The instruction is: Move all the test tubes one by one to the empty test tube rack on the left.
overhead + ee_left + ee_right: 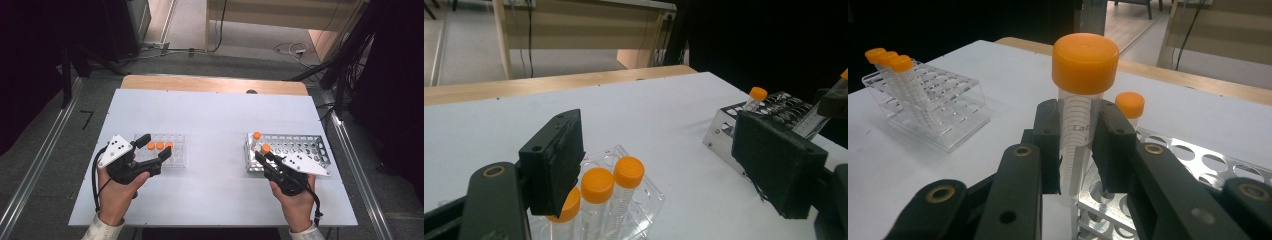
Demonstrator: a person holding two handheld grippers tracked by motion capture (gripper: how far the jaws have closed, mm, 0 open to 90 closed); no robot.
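Observation:
My right gripper (pixel 263 156) (pixel 1080 150) is shut on a clear tube with an orange cap (pixel 266 148) (pixel 1085 62), held upright at the near left corner of the metal rack (pixel 300 145) (pixel 1178 152). A second orange-capped tube (pixel 256 135) (pixel 1129 106) stands in that rack just behind it. My left gripper (pixel 155 146) (pixel 664 150) is open, its jaws on either side of three orange-capped tubes (pixel 159 145) (pixel 597 186) that stand in a clear plastic rack (pixel 177 157) (pixel 646 200). Its pads touch none of them.
Both racks sit on a white board (pixel 215 125) over a wooden table (pixel 210 82). Most holes in the metal rack hold nothing. Dark equipment, cables and rails line the floor around the table.

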